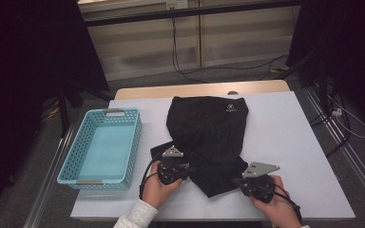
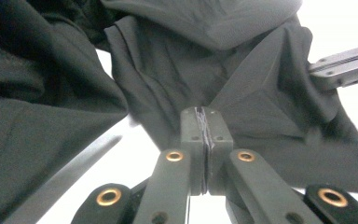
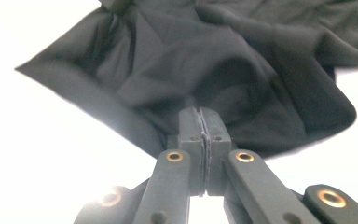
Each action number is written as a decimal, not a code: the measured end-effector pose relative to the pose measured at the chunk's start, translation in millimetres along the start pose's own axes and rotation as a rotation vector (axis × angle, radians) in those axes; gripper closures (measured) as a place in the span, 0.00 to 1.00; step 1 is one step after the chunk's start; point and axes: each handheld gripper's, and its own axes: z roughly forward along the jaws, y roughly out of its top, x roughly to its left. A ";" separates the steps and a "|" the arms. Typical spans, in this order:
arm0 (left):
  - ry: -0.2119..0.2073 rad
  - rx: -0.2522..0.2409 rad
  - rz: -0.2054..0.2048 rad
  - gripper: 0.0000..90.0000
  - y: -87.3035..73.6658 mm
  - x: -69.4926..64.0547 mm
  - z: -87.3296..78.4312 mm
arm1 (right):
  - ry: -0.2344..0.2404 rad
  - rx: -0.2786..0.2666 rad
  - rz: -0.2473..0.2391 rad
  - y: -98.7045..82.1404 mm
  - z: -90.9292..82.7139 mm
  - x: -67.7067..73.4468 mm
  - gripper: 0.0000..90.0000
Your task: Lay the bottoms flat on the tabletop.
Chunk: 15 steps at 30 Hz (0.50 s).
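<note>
The soft, matte black fabric garment (image 1: 209,137) with a small white logo lay crumpled in folds on the white-covered table (image 1: 290,142), its near end bunched between my hands. Beside it, to the left, stood an empty turquoise plastic basket (image 1: 71,156) with perforated walls. My left gripper (image 2: 206,123) was pinched tight on a fold of the cloth; my right gripper (image 3: 200,122) had clamped its near edge, both held low and angled inward.

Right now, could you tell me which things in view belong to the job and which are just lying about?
In the job:
black garment
left gripper, shut on its edge
right gripper, shut on its edge

Lying about:
turquoise basket, empty
floor cables
</note>
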 end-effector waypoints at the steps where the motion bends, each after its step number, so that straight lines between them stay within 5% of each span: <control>1: -0.003 -0.001 -0.001 0.99 0.0 0.2 0.3 | 0.005 -0.002 0.008 -2.8 -5.0 -2.2 0.99; 5: -0.007 0.001 0.008 0.99 0.7 -3.1 1.9 | 0.011 -0.025 0.049 -12.5 -23.4 -10.8 1.00; 10: 0.000 0.007 0.022 0.99 0.1 -7.3 2.0 | -0.007 -0.002 0.015 -24.9 -39.6 -2.9 0.96; 15: -0.001 0.009 0.035 0.98 0.1 -9.1 3.9 | -0.045 -0.016 0.030 -25.5 -44.4 -6.4 0.94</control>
